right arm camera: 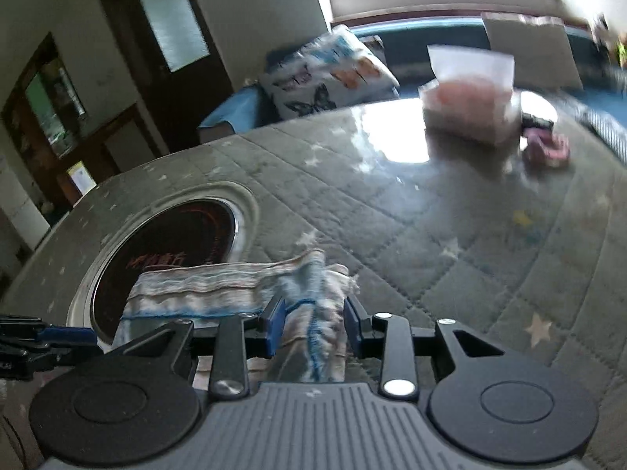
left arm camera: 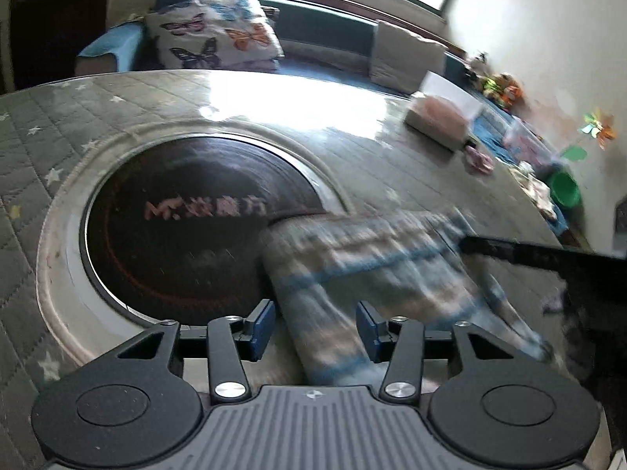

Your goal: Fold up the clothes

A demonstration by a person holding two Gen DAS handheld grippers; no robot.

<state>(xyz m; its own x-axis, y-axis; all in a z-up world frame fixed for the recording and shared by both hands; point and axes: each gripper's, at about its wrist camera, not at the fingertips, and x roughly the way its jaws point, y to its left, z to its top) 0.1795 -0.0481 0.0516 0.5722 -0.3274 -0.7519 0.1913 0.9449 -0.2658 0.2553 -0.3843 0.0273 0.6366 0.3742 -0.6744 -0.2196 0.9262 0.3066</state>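
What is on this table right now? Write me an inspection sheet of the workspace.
Surface: round table under a grey quilted star-print cover, with a dark round hotplate inset; window glare across the cover.
Job's things: blue-and-white striped cloth, bunched, partly over the hotplate's edge.
Clutter: tissue box with a pink pack; small pink item beside it.
Grippers: left gripper open, cloth lying between its blue pads; right gripper open, astride the cloth's fringed end.
Cables: nothing seen.
Surroundings: blue sofa with a butterfly-print cushion, window, dark door, green bucket by the wall.
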